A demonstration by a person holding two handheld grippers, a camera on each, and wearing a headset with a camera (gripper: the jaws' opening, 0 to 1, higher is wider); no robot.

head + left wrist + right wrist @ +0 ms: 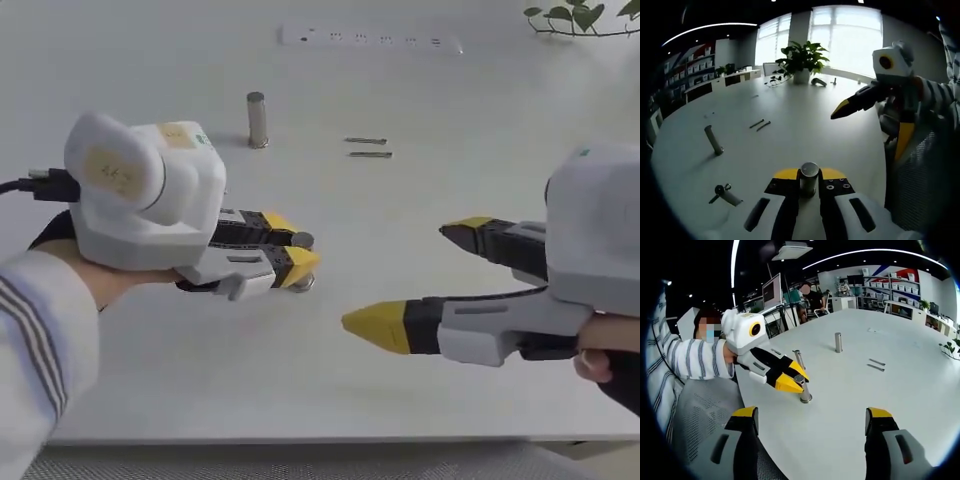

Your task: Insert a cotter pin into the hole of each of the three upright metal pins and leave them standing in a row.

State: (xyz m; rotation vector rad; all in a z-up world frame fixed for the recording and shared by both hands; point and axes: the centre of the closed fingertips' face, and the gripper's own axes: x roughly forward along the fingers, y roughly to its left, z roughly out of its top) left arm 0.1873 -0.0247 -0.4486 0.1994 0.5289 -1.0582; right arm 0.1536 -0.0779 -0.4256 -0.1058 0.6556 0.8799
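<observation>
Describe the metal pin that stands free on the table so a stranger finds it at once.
On the white table, look toward the far edge where the power strip lies. Nearer than it stands one upright metal pin, with two cotter pins lying flat to its right. Unlike the clamped pin in the left gripper, nothing holds it.

A metal pin [257, 120] stands toward the tabletop's [300, 385] far edge, two cotter pins [367, 147] to its right. A second pin [302, 241] stands nearer the front.
</observation>
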